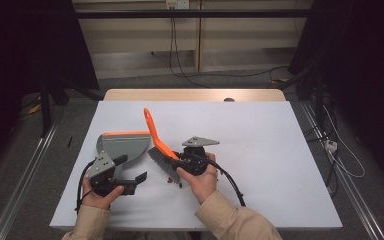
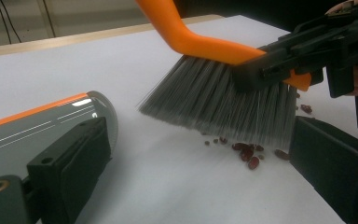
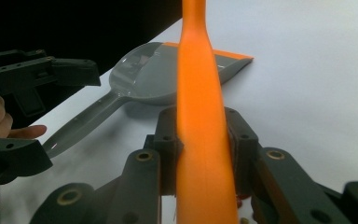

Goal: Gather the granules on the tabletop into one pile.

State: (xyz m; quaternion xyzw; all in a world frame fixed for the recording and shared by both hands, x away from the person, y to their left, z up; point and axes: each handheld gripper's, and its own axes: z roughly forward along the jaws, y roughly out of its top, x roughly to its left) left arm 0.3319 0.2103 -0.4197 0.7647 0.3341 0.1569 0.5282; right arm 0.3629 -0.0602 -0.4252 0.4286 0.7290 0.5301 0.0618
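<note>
My right gripper (image 1: 178, 161) is shut on the orange handle of a hand brush (image 1: 155, 132), which rises steeply away from it (image 3: 200, 93). The grey bristles (image 2: 214, 95) rest on the white table over a small scatter of red beans (image 2: 249, 151). A grey dustpan (image 1: 122, 145) with an orange front edge lies flat to the left of the brush. My left gripper (image 1: 134, 167) stands open at the dustpan's near end. One jaw lies along the pan's side (image 2: 37, 121), the other stands well apart, near the beans. The pan's handle (image 3: 81, 121) points toward the left gripper.
A white sheet (image 1: 260, 150) covers the table, with a wooden strip (image 1: 195, 95) showing at the far edge. Floor rails and cables run along both sides of the table. The person's hands and beige sleeves come in at the near edge.
</note>
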